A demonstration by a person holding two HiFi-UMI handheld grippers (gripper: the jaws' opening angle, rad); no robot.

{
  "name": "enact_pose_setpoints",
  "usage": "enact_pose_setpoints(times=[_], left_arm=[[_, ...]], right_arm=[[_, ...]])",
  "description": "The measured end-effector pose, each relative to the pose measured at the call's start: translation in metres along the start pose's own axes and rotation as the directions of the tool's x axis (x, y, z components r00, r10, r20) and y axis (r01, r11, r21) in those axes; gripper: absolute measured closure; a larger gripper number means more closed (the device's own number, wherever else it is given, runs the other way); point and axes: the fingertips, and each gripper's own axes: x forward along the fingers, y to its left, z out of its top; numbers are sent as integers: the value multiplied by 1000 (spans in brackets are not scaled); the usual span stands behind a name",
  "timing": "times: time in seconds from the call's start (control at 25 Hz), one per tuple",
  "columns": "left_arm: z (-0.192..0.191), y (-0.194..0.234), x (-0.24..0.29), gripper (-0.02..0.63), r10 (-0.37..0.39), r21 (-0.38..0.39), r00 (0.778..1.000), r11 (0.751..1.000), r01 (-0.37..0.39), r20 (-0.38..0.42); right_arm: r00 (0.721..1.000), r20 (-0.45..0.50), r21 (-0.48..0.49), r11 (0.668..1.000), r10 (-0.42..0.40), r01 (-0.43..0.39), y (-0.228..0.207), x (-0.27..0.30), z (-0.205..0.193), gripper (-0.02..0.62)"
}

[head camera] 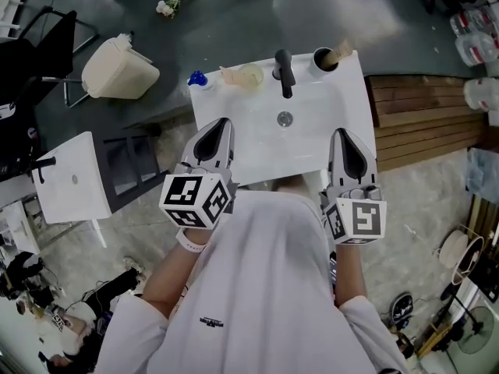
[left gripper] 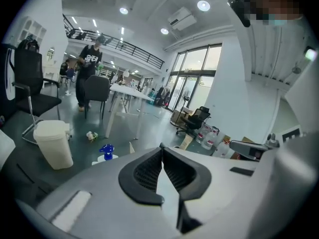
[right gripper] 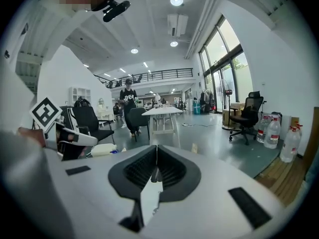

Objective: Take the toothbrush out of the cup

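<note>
1. Nearest to us, the left claw [head camera: 221, 125] and the right claw [head camera: 341, 133] hang side by side over the near edge of the sink [head camera: 312, 135]. Each is a smooth grey plastic shell with dark ribbed pads and carries a marker cube.
2. In the left gripper view, the left claw [left gripper: 162, 147] has its jaws brought together at the tips with nothing between them. The right claw [right gripper: 156, 147] is likewise closed and empty. We judge that the task has hardly begun, since no grasp has been made.
3. The sink is a glossy white rectangular basin, hard and slick-looking, with a small round metal drain [head camera: 285, 118] at its middle.
4. At the back rim stands a matte black faucet [head camera: 284, 72]. To its left are a pale translucent cup [head camera: 249, 75] and a small blue plastic piece [head camera: 197, 78].
5. At the far right corner sits the dark cup [head camera: 324, 59], round and opaque. The toothbrush [head camera: 341, 52] leans out of it to the right, and what shows of it is pale and wood-coloured. It is well apart from both claws.
6. What is left, as we read it, is the whole job. A claw has to reach across the basin, open, close on the slim handle and lift it clear of the cup. The right claw is on the cup's side.
</note>
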Motion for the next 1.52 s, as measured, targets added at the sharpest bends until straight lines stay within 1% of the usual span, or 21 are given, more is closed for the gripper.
enact_pose_setpoints(times=[0.12, 0.16, 0.2, 0.28, 0.4, 0.56, 0.8, 1.2, 1.28, 1.48, 1.52], left_arm=[[1, 6, 16, 594, 35, -1, 999, 999, -35, 5], [1, 9, 22, 574, 38, -7, 999, 999, -38, 1], [-1, 11, 30, 539, 40, -15, 999, 999, -40, -5], [-6, 19, 42, 519, 47, -33, 999, 998, -47, -19], [-15, 31, 57, 506, 67, -60, 997, 996, -70, -41], [-21, 46, 76, 506, 93, -87, 994, 991, -98, -58], [-30, 69, 102, 506, 137, -118, 988, 982, -145, -71], [-42, 88, 135, 508, 157, -117, 983, 979, -167, -89], [-43, 90, 140, 520, 167, -111, 982, 978, -176, -90], [-39, 94, 147, 589, 182, -102, 979, 976, -192, -95], [-39, 94, 147, 593, 182, -100, 979, 976, -191, -96]], right_arm=[[1000, -16, -5, 1000, 25, -25, -5, 13, -4, 588], [999, -22, -6, 999, 32, -32, -6, 19, -5, 588], [999, -27, -6, 999, 39, -39, -7, 24, -7, 588], [998, -38, -11, 998, 55, -55, -7, 36, -10, 588], [996, -46, -23, 996, 80, -82, -4, 52, -11, 588], [994, -55, -26, 995, 96, -97, -4, 68, -12, 588], [992, -93, -9, 996, 90, -91, -16, 84, -29, 588], [984, -161, 17, 997, 79, -77, -30, 97, -61, 588], [982, -171, 22, 997, 81, -78, -31, 99, -66, 588], [982, -175, 25, 997, 76, -73, -34, 102, -67, 588], [982, -174, 26, 997, 74, -70, -35, 102, -67, 588]])
